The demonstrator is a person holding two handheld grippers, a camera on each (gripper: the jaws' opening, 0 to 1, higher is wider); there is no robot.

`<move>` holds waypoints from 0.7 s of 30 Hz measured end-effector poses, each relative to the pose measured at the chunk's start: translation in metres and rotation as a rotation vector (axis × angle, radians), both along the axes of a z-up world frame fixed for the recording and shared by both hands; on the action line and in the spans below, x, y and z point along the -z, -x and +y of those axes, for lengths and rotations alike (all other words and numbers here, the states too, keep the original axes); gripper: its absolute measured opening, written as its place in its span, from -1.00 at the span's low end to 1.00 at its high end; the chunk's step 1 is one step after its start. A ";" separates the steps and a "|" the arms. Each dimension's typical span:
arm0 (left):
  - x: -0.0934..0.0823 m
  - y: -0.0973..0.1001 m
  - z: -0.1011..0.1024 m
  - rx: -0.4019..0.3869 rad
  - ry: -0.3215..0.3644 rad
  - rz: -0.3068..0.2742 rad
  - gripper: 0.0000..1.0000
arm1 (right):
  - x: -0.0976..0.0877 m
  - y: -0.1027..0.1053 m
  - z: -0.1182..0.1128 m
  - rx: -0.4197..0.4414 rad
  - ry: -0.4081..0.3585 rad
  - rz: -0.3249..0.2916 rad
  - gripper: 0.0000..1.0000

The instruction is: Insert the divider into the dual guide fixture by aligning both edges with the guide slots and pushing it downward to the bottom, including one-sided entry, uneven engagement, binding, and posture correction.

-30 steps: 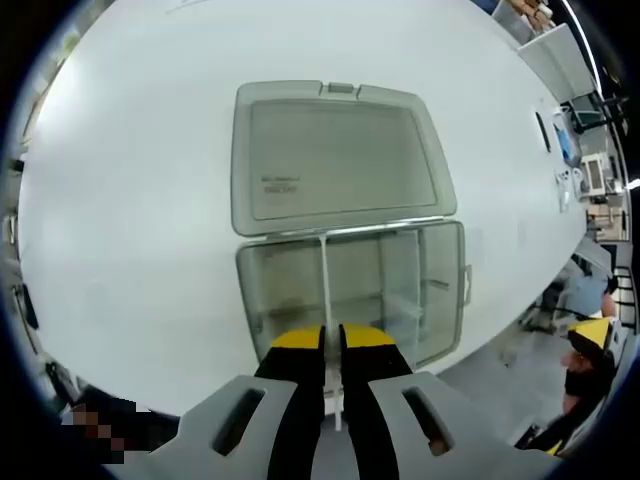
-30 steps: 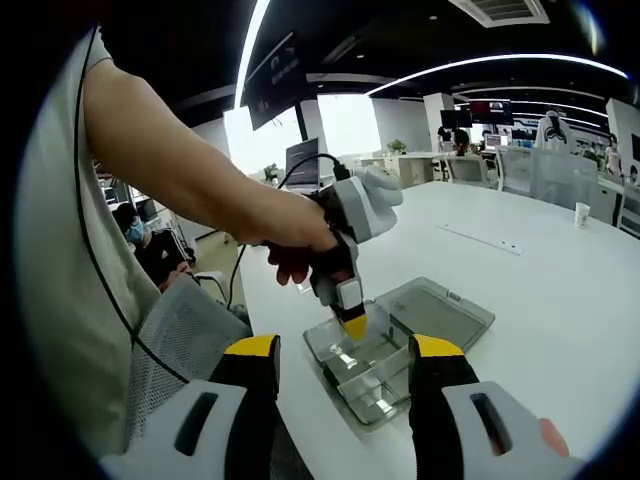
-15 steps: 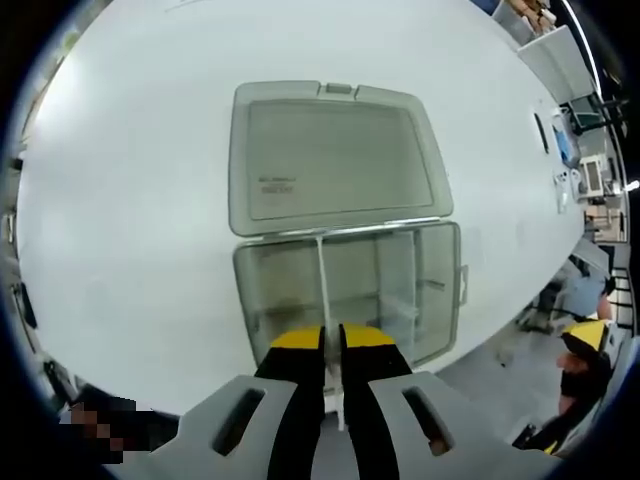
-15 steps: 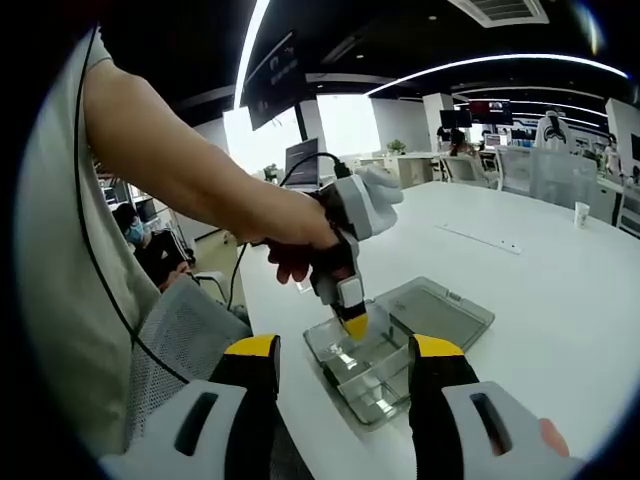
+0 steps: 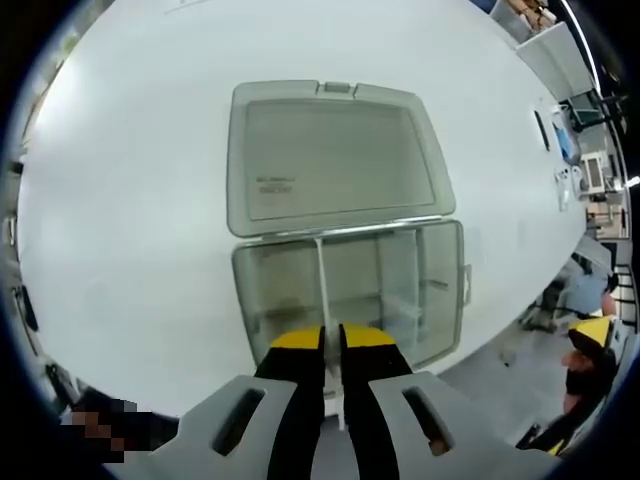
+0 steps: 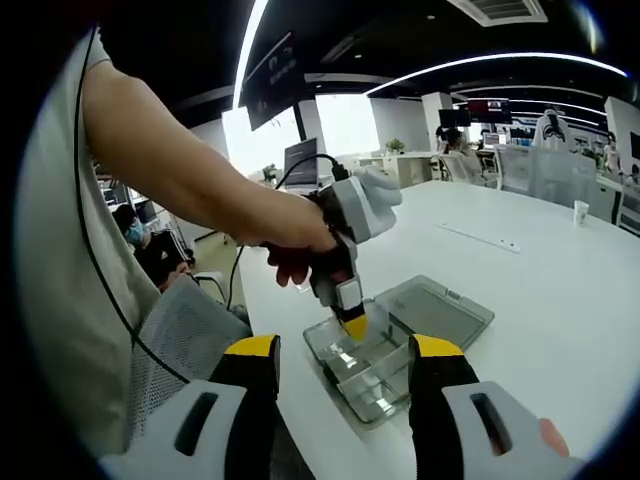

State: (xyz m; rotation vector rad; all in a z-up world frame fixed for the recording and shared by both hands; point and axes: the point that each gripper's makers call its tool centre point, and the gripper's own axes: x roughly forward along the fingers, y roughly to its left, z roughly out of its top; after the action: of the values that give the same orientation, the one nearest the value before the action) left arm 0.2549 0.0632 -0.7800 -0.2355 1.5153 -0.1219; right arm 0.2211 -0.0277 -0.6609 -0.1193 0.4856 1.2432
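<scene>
- Clear plastic makes up the fixture box (image 5: 350, 300), which sits on a white table (image 5: 130, 200) with its lid (image 5: 335, 155) folded flat on the far side, hinged to the box.
- In the left gripper view, the left gripper (image 5: 332, 340) has its yellow-tipped jaws drawn close on the near end of the divider (image 5: 322, 290), a thin pale strip running from the jaws to the far wall of the box by the hinge.
- That divider stands on edge inside the box, left of the middle; whether its ends sit fully in the guide slots I cannot tell.
- To the right of it, fixed partitions split the rest of the box into smaller compartments.
- Seen from the right gripper view, the left gripper (image 6: 353, 325) points down into the near part of the box (image 6: 375, 375), held by a person's hand (image 6: 300, 250) with a bare forearm reaching in from the left.
- The right gripper (image 6: 340, 365) hangs apart from the box, its jaws spread wide with nothing between them.
- Its yellow tips frame the box and the lid (image 6: 435, 310) from the near side.
- A paper cup (image 6: 583, 213) stands far off on the right of the table.
</scene>
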 end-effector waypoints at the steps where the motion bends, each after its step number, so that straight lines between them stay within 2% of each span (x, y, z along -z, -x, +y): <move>1: 0.000 0.000 0.000 0.001 0.000 0.000 -0.97 | 0.000 0.001 0.000 -0.001 0.001 0.002 -0.03; 21: 0.004 0.001 0.000 0.036 -0.021 0.001 -0.97 | 0.000 0.000 0.000 0.000 0.002 0.004 -0.03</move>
State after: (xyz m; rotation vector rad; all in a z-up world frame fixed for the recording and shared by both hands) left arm 0.2544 0.0631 -0.7838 -0.1916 1.5219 -0.1348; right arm 0.2216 -0.0277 -0.6611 -0.1187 0.4904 1.2429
